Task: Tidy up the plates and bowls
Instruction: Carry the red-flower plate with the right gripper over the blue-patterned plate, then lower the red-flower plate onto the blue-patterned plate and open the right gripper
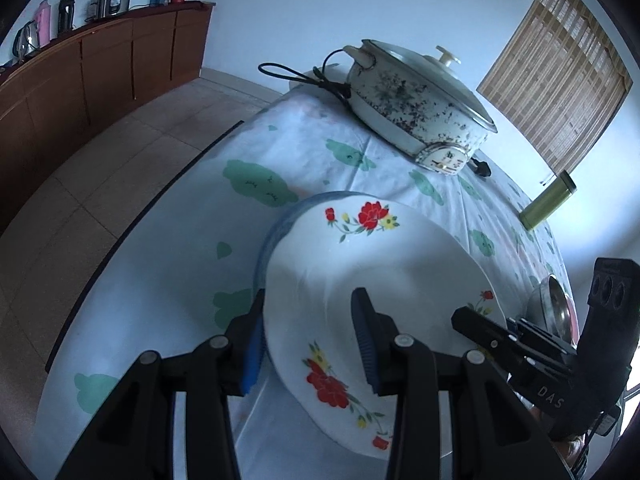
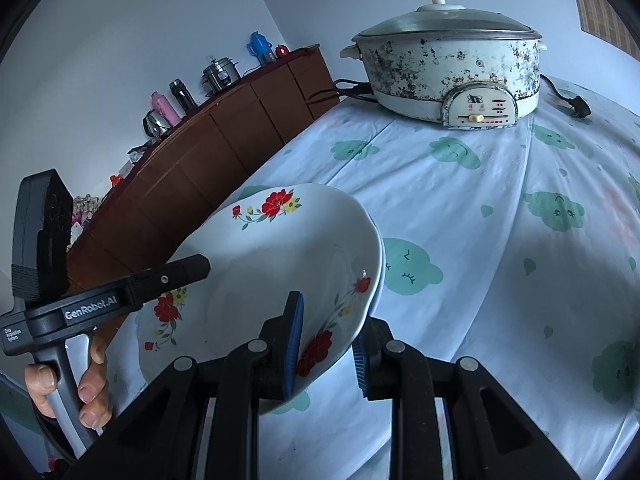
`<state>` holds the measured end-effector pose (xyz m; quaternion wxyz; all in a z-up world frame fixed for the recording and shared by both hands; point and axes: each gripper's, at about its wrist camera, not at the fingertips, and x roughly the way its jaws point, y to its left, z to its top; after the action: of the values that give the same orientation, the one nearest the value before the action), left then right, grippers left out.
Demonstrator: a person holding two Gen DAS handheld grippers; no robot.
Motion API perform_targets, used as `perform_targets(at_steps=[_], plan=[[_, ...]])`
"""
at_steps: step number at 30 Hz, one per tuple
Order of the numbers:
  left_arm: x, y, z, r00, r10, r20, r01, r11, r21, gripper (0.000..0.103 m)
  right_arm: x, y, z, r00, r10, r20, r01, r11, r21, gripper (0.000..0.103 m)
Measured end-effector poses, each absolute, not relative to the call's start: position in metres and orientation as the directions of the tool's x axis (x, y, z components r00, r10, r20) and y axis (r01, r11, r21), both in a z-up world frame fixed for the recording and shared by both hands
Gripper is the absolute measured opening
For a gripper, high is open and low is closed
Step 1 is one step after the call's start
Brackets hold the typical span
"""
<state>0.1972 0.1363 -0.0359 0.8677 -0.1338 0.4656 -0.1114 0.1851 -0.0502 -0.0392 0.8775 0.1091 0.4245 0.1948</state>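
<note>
Blue-padded black fingers of your left gripper (image 1: 312, 344) sit closest to the lens, pinching the near rim of the white shallow plate with red flower prints (image 1: 360, 280). Your right gripper (image 2: 326, 340) pinches the same plate (image 2: 256, 264) at its opposite rim, one pad inside the dish and one underneath. You hold the plate tilted between the two tools, above the near part of the table. A second dish with a bluish edge (image 1: 276, 224) sits directly beneath it, but you cannot tell whether the two touch. Your hand (image 2: 80, 384) wraps the grey handle of the left tool. Under the plate lies the white tablecloth with green cloud faces (image 2: 460, 220). Farther back on it stands the speckled white electric pot with a glass lid (image 2: 452, 68), its black cord (image 1: 304, 76) trailing behind. A green cylindrical can (image 1: 548, 200) stands off near the table's right edge. Beyond the table, a long brown wooden cabinet (image 1: 80, 64) runs along the wall.
</note>
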Motion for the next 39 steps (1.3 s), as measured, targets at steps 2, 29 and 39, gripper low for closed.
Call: perform_targets(at_steps=[2,29,39], plan=[[0.197,0.136,-0.036,0.542,-0.314,-0.779,0.07,0.941,-0.331,0.038,0.186,-0.051,-0.039,0.565,0.438,-0.699,-0.249,0.898,0.362,0.026],[0.191,0.116,-0.041,0.568,-0.231,-0.79,0.107,0.972,-0.207,0.038,0.179,-0.063,-0.039,0.571,0.416,-0.708,-0.225,0.908,0.353,0.027],[0.185,0.118,-0.033,0.62,-0.171,-0.766,0.074,0.984,-0.16,0.038,0.187,-0.06,-0.046,0.546,0.41,-0.731,-0.227,0.912,0.342,0.027]])
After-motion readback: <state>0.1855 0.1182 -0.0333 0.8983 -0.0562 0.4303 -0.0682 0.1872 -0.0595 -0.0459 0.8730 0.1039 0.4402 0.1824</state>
